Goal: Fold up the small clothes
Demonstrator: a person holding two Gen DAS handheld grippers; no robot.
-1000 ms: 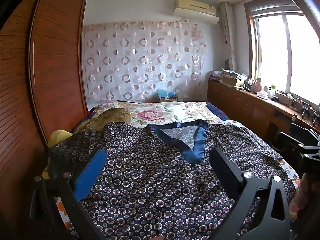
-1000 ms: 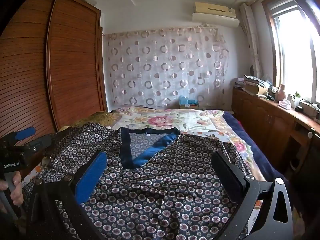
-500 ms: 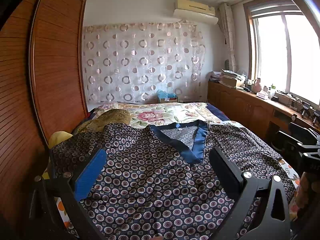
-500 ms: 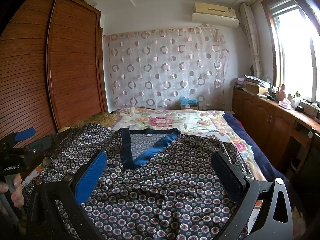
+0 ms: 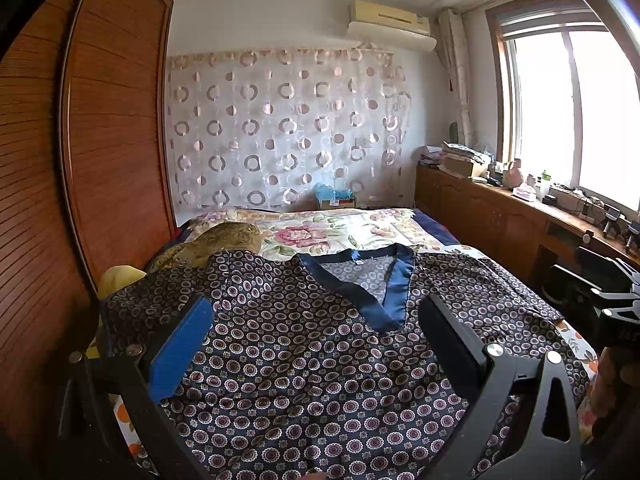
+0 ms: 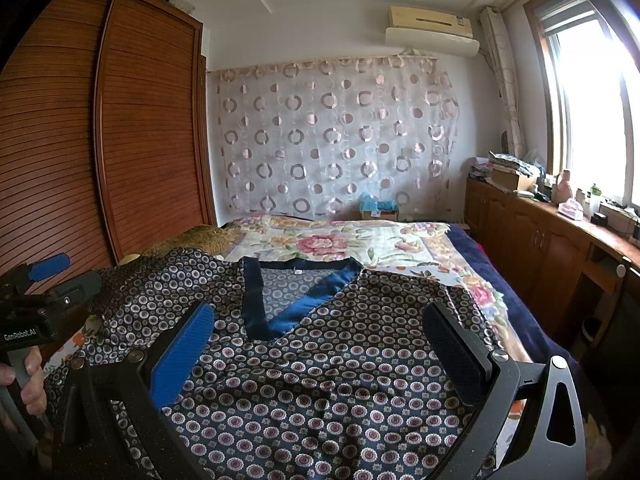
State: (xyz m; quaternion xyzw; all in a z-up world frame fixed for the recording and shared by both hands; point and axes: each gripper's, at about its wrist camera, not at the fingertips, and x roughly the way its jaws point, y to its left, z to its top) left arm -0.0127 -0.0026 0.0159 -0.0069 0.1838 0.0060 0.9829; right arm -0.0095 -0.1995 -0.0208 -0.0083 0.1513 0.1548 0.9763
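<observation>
A dark blue top (image 5: 312, 360) printed with small rings lies spread flat on the bed, its plain blue V-neck (image 5: 384, 300) pointing toward me. The same top (image 6: 320, 380) fills the lower half of the right wrist view. My left gripper (image 5: 316, 332) hovers open above the garment's left half, nothing between its fingers. Over the right half my right gripper (image 6: 320, 336) stands open too, and holds nothing. The left gripper's body (image 6: 36, 312) shows at the left edge of the right wrist view, held by a hand (image 6: 28, 380).
The bed carries a floral sheet (image 5: 340, 232) with a brownish cushion (image 5: 224, 240) and a yellow item (image 5: 116, 276) near the wooden wardrobe (image 5: 100, 160) on the left. A low wooden cabinet (image 6: 540, 240) with clutter runs under the window on the right.
</observation>
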